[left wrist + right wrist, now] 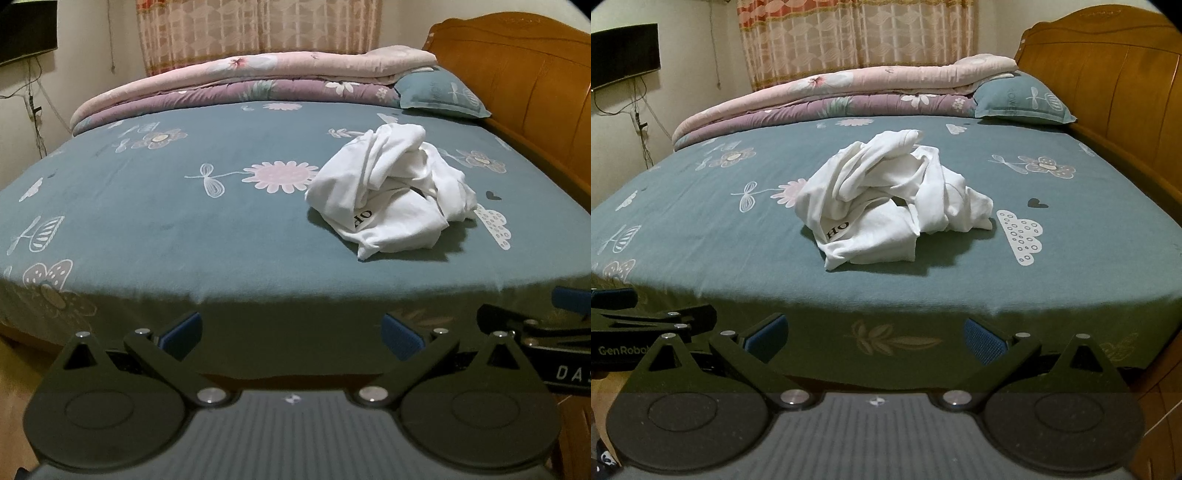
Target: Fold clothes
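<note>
Left gripper [291,338] and right gripper [877,338]: jaws spread wide, nothing held, both short of the near edge of the bed [701,258]. White garment [886,206]: crumpled in a heap mid-bed, unfolded, well apart from both grippers. Folded quilts [827,99] along far edge of bed; pillow [1023,99] beside wooden headboard [1115,81].

Bed [701,236] w/ crumpled white shirt [886,206], quilts [827,99], pillow [1023,99].

Loads of open sheet [701,229] around the crumpled white shirt [886,206], so it's reachable from the near edge. Only clutter is folded quilts [820,99] and a pillow [1023,101] along the far side, headboard [1115,85] on the right.
</note>
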A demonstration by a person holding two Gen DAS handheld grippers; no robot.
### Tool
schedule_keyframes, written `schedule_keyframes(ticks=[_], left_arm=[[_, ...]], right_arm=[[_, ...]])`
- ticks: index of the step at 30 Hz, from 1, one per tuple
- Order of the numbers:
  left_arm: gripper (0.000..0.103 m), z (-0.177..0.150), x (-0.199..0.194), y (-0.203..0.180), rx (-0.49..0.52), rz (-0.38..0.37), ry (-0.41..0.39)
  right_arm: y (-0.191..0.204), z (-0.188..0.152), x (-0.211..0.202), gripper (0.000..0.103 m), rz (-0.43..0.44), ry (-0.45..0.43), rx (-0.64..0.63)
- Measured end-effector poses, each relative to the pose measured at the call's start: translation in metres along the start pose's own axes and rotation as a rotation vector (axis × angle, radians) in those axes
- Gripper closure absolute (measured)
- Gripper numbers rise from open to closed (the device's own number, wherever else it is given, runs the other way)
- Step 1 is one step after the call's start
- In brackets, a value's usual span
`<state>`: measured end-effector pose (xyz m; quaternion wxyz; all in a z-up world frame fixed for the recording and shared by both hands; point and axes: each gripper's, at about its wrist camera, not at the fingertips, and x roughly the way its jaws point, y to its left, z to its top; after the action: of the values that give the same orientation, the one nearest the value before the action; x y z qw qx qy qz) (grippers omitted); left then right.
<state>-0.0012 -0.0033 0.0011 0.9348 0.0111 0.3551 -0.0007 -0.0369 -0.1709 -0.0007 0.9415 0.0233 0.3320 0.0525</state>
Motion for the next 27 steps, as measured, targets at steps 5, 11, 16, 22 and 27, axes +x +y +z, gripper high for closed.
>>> schedule_keyframes(ticks=[5,11,16,22,27], left_arm=[[0.001,0.0004,-0.0002,-0.0011,0.002,0.003,0.000],[0.001,-0.0001,-0.0013,-0.0017,0.008,0.009,-0.001],[0.001,-0.0013,-0.0017,-0.0015,0.007,0.009,-0.002],[0.001,-0.0025,-0.0023,-0.0002,0.008,0.008,0.000],[0.001,-0.0044,-0.0041,0.0015,0.008,0.008,-0.004]], right_arm=[[-0.0013,-0.0003,-0.0011,0.000,0.004,-0.001,0.005],[-0.0017,-0.0011,-0.0020,0.000,0.007,-0.004,0.006],[-0.0022,-0.0021,-0.0017,0.000,0.009,-0.002,0.005],[-0.0020,-0.0038,-0.0044,0.000,0.009,-0.006,0.005],[-0.0001,-0.0049,-0.0050,0.000,0.011,-0.008,0.003]])
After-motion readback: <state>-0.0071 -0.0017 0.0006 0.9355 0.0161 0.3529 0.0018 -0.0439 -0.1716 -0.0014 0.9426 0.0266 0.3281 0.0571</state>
